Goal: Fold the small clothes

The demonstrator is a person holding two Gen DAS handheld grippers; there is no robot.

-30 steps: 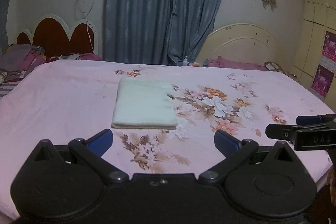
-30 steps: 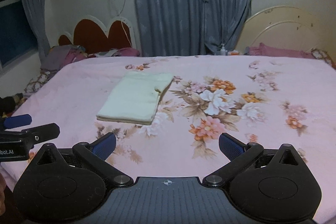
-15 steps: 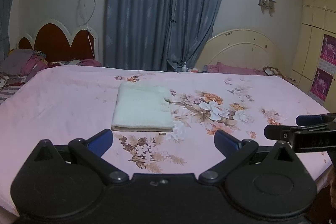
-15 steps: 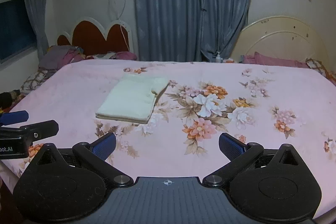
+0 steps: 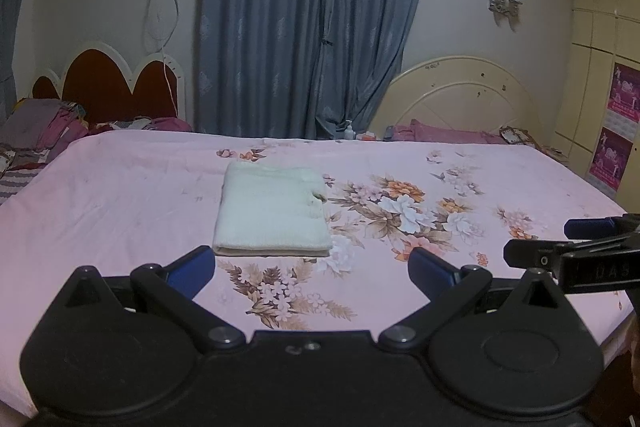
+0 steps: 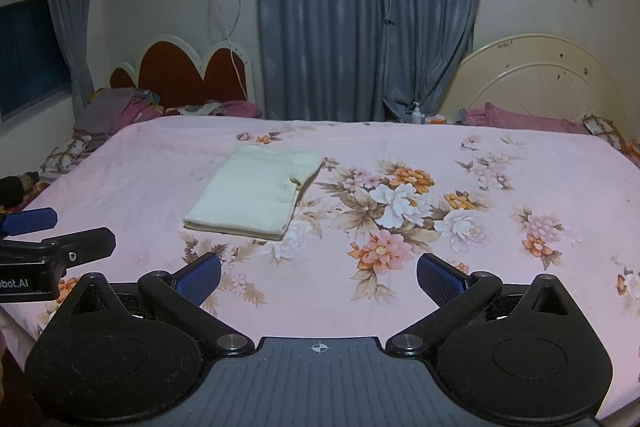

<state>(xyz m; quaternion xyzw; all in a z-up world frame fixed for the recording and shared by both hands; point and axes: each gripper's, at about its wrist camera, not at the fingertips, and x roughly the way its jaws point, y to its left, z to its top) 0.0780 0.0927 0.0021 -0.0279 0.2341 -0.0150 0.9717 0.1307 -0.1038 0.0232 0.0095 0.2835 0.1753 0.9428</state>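
Note:
A cream-white cloth (image 5: 272,209) lies folded into a flat rectangle on the pink floral bedsheet (image 5: 120,195), left of the flower print. In the right wrist view the same cloth (image 6: 256,193) sits left of centre. My left gripper (image 5: 310,265) hovers near the bed's front edge, open and empty, just short of the cloth's near edge. My right gripper (image 6: 320,275) is open too, with nothing between its blue pads, and stands to the right of the left one. Each gripper shows at the side of the other's view.
Two headboards stand against the far wall, a red scalloped one (image 5: 108,87) at left and a cream round one (image 5: 460,99) at right, with blue curtains (image 5: 312,19) between. Piled clothes (image 5: 36,127) lie at the far left. A cupboard (image 5: 600,99) lines the right wall.
Both grippers have drawn back and risen a little from the bed, so the cloth sits farther off and more of the room shows. Both stay open and empty.

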